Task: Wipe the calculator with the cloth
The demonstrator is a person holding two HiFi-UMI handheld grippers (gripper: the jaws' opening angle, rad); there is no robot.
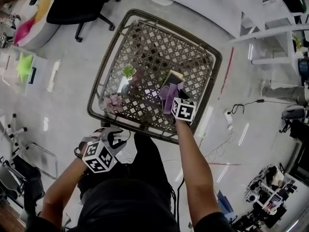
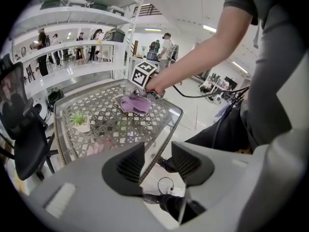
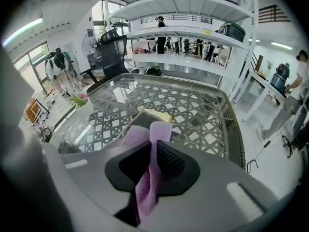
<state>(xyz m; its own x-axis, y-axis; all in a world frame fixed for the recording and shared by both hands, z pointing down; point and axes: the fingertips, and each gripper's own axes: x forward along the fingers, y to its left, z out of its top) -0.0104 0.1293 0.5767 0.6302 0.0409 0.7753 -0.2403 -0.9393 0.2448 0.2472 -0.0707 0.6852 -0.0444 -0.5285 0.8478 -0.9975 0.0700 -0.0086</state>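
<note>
Purple cloth (image 3: 147,178) pinched in right tongs (image 3: 153,151): jaws pressed together on a fold, one strip standing up past the tips. Remainder of cloth bunched on the near end of calculator (image 1: 173,77). Calculator flat on table (image 1: 145,47), toward the near right corner, far end uncovered and tan in colour. Right tongs angled down from the near edge, marker cube uppermost, bare forearm behind.

Left tongs (image 2: 157,161) spread, nothing between the jaws; only the table's near edge and floor (image 1: 63,91) visible through the gap. Held off the table, outside the near left corner, close to the person's body.

Table: glass top over brown lattice, woven rim. Small green plant (image 1: 128,70) in a pale pot near the centre, left of the calculator and apart from it. Pink cluster (image 1: 113,102) by the near left corner; above or below the glass not determinable. Black chair (image 1: 77,4) on the floor beyond the far left corner. White shelves (image 1: 270,28) beyond the far right corner. Several people in the background of both gripper views, well away from the table.
</note>
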